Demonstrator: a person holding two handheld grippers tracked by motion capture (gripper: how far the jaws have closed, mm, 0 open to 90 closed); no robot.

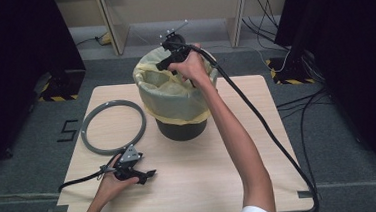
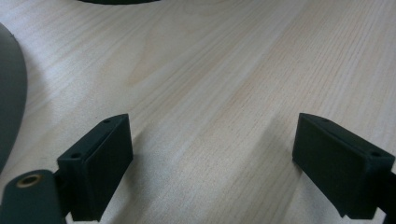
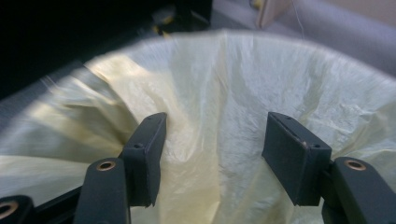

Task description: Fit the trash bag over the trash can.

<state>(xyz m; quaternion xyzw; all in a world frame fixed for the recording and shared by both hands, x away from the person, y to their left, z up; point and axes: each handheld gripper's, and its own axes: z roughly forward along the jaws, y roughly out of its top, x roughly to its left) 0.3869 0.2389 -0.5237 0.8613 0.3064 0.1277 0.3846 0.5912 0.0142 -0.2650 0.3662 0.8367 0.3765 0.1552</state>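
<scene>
A pale yellow bag [image 1: 175,94] lines a dark grey bin [image 1: 182,129] below the black right gripper [image 1: 165,65]. Beside the black left gripper [image 1: 150,176] lies a grey ring [image 1: 89,143] on the light wood-grain worktop [image 1: 201,175].

floor [image 1: 24,162]: grey carpet | table [image 1: 191,186]: light wood | sides: black curtains [image 1: 16,43] | back: beige desk legs [image 1: 110,26]

Thin, crinkled yellow plastic bag [image 1: 172,94]; pale matt wood-grain table [image 1: 196,185]; grey ring [image 1: 112,126], probably plastic.

A grey ring [image 1: 112,127] lies flat on the wooden counter [image 1: 196,180]. Cables [image 1: 294,73] trail over the grey floor [image 1: 24,162] beyond.
</scene>
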